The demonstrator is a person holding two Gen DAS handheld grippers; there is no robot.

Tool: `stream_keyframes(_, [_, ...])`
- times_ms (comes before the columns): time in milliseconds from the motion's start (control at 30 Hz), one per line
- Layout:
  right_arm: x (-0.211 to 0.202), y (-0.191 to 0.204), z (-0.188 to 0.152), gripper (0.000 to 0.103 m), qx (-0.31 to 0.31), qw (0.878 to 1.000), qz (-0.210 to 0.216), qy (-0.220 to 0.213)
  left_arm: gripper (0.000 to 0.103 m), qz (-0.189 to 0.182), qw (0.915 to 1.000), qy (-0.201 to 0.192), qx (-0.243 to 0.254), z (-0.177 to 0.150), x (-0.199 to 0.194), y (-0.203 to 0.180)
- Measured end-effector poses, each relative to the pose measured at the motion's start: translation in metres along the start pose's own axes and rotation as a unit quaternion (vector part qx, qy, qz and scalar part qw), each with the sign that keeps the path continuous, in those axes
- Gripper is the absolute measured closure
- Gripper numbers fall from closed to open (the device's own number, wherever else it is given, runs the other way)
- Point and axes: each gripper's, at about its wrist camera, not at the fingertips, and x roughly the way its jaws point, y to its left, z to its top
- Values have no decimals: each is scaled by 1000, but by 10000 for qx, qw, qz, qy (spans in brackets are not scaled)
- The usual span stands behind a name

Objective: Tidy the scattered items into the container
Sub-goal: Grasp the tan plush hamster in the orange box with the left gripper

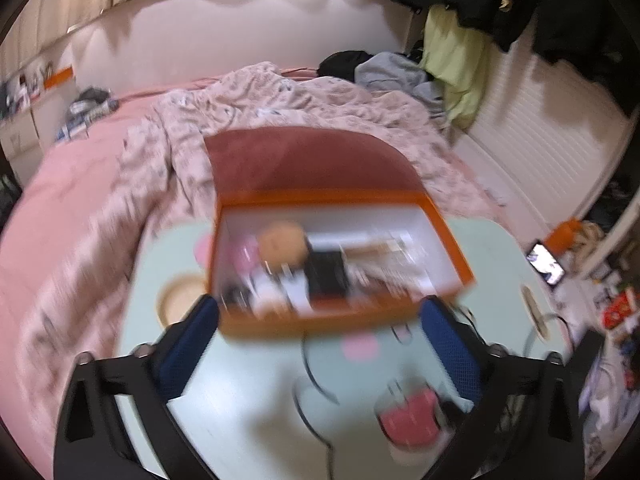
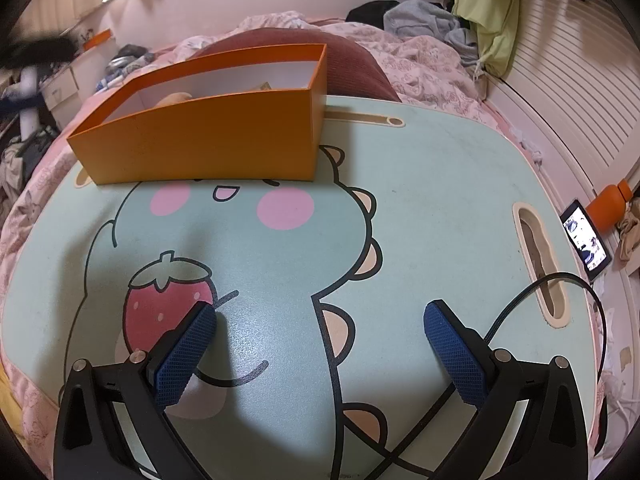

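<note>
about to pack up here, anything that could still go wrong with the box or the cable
The box sits at the far edge of the table, beside the soft bedding; a nudge could tip it off. The cable loops beside the right gripper and could snag. The left gripper view is blurred, so the box contents are unclear.

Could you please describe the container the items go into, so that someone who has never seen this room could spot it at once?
Start at the bed with the pink floral quilt, where a mint-green lap table printed with a cartoon dinosaur rests. At the table's far edge, in front of a dark red cushion, stands the orange box. It is the only tall, open-topped thing on the table, bright orange outside and white inside.
</note>
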Motion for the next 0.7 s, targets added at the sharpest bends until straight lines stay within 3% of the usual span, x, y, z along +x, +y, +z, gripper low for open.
stream_keyframes(67, [-1, 0, 0, 0, 0, 10000, 2, -1, 41, 23, 9987, 502, -46, 24, 32, 5])
stream_keyframes(167, [-1, -1, -1, 0, -2, 10000, 6, -6, 41, 150, 9935, 1092, -298, 41, 82, 12])
stream_keyframes(400, [-2, 0, -3, 0, -12, 10000, 29, -30, 43, 606, 9849, 1568, -427, 51, 143, 10])
stream_keyframes(433, [-2, 0, -3, 0, -13, 10000, 29, -32, 47, 609, 9836, 1640, -448, 51, 151, 10])
stream_keyframes(467, [-1, 0, -1, 0, -14, 10000, 30, -35, 60, 615, 9822, 1718, -441, 50, 156, 8])
stream_keyframes(600, [-1, -1, -1, 0, -16, 10000, 26, -40, 70, 592, 9836, 1647, -433, 44, 157, 9])
stream_keyframes(700, [1, 1, 1, 0, -15, 10000, 23, -40, 70, 286, 9886, 1398, -477, 44, 141, 13])
